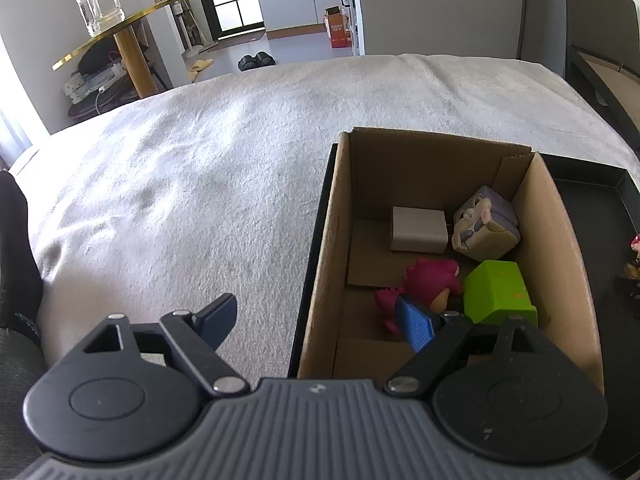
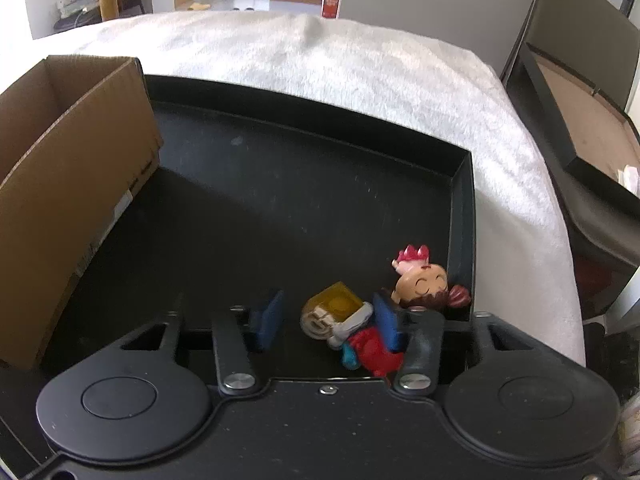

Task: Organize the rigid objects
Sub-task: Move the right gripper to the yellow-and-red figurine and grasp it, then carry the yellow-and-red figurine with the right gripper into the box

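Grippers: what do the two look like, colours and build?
Both alike: the left gripper has a ribbed grey body, two round black discs, black linkage arms with silver rivets, and blue ribbed pads. The right gripper has a darker, smooth body and blue pads.

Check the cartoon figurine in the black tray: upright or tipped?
Tipped. The figurine lies on the black tray floor beside the open right gripper.

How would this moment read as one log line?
left gripper open | right gripper open near doll | cardboard box holds toys
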Tool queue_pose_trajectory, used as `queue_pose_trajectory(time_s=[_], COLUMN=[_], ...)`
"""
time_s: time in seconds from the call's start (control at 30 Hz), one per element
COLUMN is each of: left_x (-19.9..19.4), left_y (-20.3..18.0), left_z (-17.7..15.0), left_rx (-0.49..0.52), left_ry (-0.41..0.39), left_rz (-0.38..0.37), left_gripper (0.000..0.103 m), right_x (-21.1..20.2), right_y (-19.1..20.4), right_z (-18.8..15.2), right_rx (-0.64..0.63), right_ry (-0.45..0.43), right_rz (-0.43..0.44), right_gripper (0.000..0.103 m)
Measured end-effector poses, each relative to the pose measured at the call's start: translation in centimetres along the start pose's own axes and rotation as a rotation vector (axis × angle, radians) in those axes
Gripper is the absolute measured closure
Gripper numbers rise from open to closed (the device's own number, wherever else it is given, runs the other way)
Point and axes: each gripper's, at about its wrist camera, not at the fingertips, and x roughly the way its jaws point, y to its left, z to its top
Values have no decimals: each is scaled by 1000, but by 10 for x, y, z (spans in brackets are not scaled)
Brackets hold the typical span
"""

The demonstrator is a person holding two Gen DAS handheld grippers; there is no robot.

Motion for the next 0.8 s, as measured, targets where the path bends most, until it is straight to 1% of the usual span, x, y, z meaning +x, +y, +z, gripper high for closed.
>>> queue_pose_trajectory(time_s=[0.07, 0.37, 0.6, 0.8], left_x=[0, 0, -2, -4], left_y=[0, 1, 3, 9], left_z=[0, -1, -2, -4], left_rx=[-1, -5, -16, -31], left_ry=[1, 0, -3, -1], left_rz=[-1, -11, -27, -37], left_gripper=[18, 18, 18, 18], right_x=[-2, -26, -40, -64], right_y=[0, 7, 18, 34], right_z=[-1, 2, 12, 27], right_rx=[3, 9, -4, -28], right_ry=[2, -24, -47, -93], right_rz=[4, 33, 40, 53], right_gripper=[65, 66, 66, 66])
